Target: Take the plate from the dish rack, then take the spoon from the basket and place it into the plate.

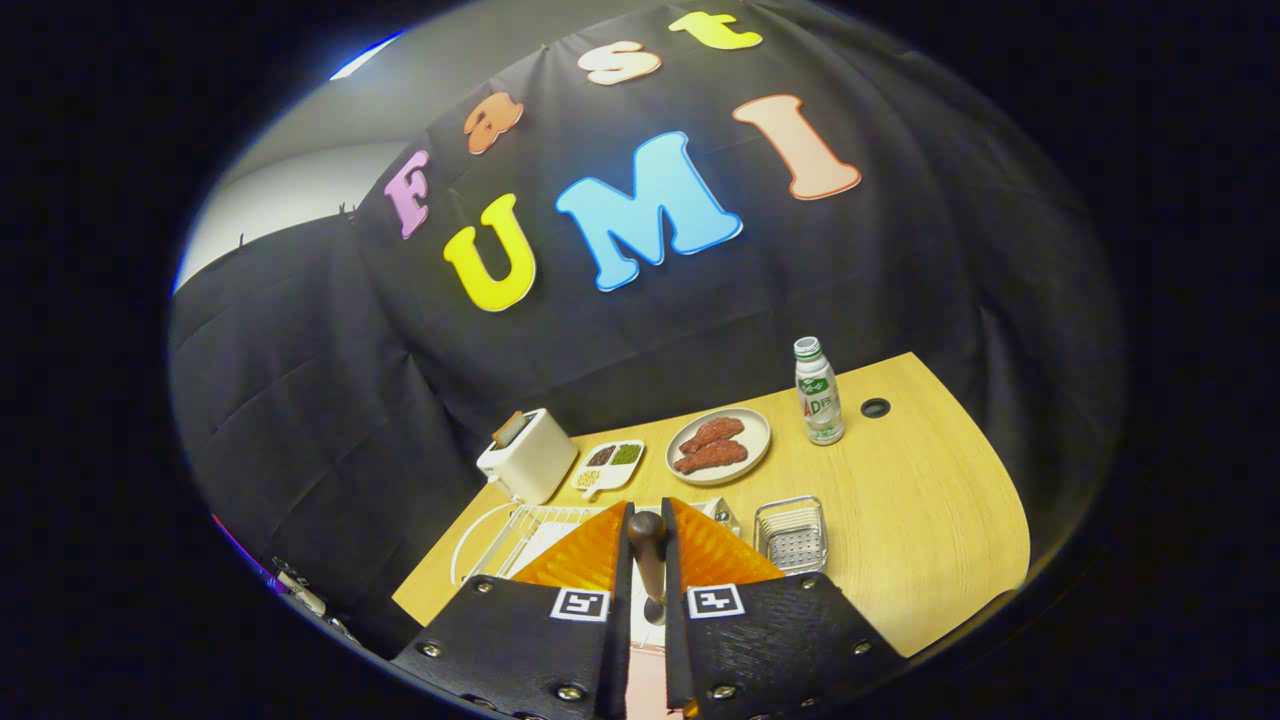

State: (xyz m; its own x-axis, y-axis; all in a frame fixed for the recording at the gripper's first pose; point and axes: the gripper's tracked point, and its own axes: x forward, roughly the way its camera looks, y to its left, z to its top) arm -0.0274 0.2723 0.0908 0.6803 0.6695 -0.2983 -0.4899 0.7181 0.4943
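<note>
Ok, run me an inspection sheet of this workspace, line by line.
Surface: wooden table, round hole near the bottle.
Job's things: spoon clamped upright; white dish rack behind the fingers; metal basket beside them; job's plate not identifiable.
Clutter: toaster, divided dish, plate of food, bottle.
Grippers: gripper shut on the spoon's dark handle.
Cables: nothing seen.
Surroundings: black cloth wall.

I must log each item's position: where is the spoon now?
In the gripper view, the spoon stands handle-up, clamped between the gripper fingers, above the dish rack and beside the basket.
</note>
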